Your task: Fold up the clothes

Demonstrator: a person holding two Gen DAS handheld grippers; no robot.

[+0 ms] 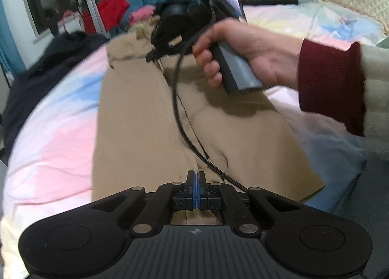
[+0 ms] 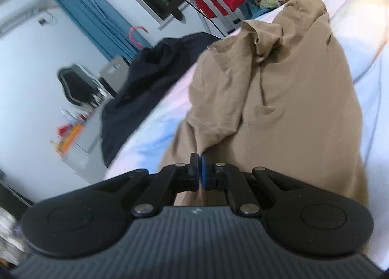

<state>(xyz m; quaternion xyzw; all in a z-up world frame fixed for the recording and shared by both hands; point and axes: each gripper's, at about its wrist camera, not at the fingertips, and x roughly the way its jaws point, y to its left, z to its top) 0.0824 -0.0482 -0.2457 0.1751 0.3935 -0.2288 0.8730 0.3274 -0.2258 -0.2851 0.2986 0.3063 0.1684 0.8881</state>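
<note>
- My left gripper (image 1: 195, 176) has its fingers pressed together, low over the tan cotton garment (image 1: 150, 118) spread on the pastel bed (image 1: 48, 142).
- My right gripper (image 2: 199, 165), tilted, pinches a garment fold between its fingers.

Tan garment (image 1: 150, 118): thin woven cloth, matt, softly creased, with a stitched hem visible in the right wrist view. Bedsheet (image 1: 48, 138): smooth matt cotton-like cloth in pastel patches. Left gripper (image 1: 195, 176) and right gripper (image 2: 199, 168): matt black plastic links with dull metal pivot pins, blue rubbery pads, ribbed grey plastic base. Dark garment (image 2: 136, 84): matt navy cloth. Sleeve cuff (image 1: 330, 86): ribbed maroon knit.
</note>
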